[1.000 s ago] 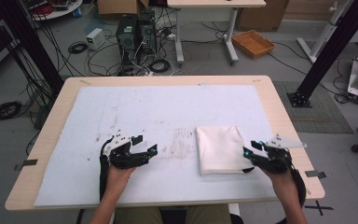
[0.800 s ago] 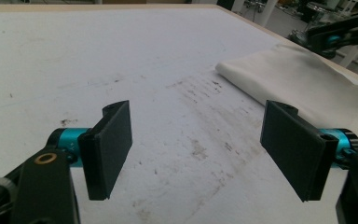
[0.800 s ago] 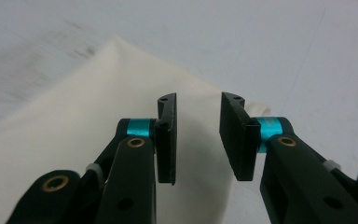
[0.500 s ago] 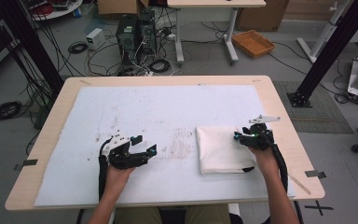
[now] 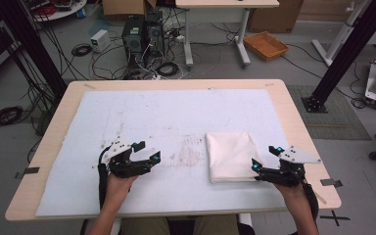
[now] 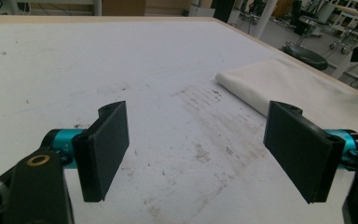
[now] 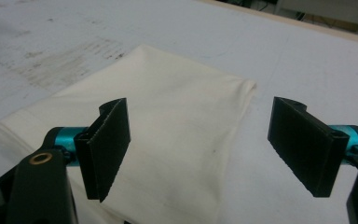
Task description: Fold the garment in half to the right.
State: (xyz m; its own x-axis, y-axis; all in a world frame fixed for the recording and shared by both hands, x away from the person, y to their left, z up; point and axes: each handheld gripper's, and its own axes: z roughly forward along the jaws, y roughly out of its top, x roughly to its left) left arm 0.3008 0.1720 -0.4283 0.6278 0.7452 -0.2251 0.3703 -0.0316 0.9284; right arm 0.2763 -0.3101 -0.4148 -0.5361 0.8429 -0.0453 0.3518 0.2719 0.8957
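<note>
Cables and computer towers are cluttering the floor behind our light wooden table, which is wearing a big white mat with grey scuff marks in the middle.

Going left to right: our left gripper is hovering low over the bare mat with its jaws standing wide apart and nothing between them. In the left gripper view the scuffed mat is running off ahead of it, with the cloth's folded edge off to the side.

Next, right of centre, the folded cream-white fabric cloth is lying flat on the mat as a neat square, several layers thick at its near edge.

Our right gripper is sitting just beside the cloth's right edge. Its jaws have just been opening and are gaping wide now; in the right gripper view the cloth is lying under and ahead of them, gripped by nothing.

We're guessing it's light, soft and floppy, so it'll sag and come unfolded if we pinch one layer. Best bet is probably grabbing a corner or the folded edge through all layers.

Over on the right, black frame posts are standing on the floor, and an orange tray is sitting back there too.
</note>
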